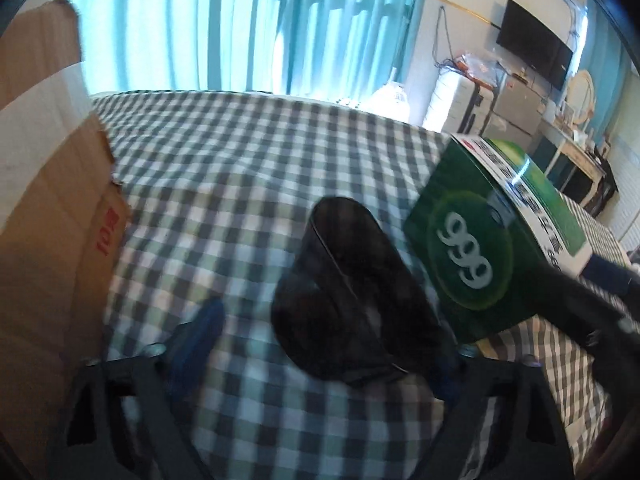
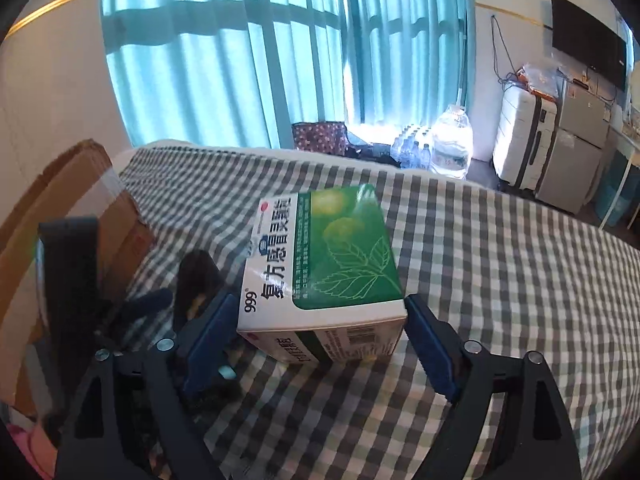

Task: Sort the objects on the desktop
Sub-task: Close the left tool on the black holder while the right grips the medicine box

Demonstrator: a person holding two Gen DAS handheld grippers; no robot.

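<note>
Left wrist view: the left gripper (image 1: pixel 320 344) points forward and down over a bed covered in a green, grey and white check sheet (image 1: pixel 240 168). A dark, rounded case (image 1: pixel 344 300) sits between its blue-padded fingers (image 1: pixel 200 332); the left pad stands clear of the case, and the right pad is hidden behind it, so I cannot tell whether the case is gripped. A cardboard box (image 1: pixel 48 216) stands at the left. At the right, the green medicine box (image 1: pixel 476 248) marked 999 is carried by a black finger of the other gripper.

Right wrist view: the right gripper (image 2: pixel 320 344) is angled down over the same check sheet (image 2: pixel 500 264), its jaws clamped on the near end of the medicine box (image 2: pixel 332 256), one blue pad (image 2: pixel 430 350) against each side. The box lies flat, lengthwise away from the camera, just above the sheet. The left gripper (image 2: pixel 152 304) is at the left, beside the cardboard box (image 2: pixel 80 200).
</note>
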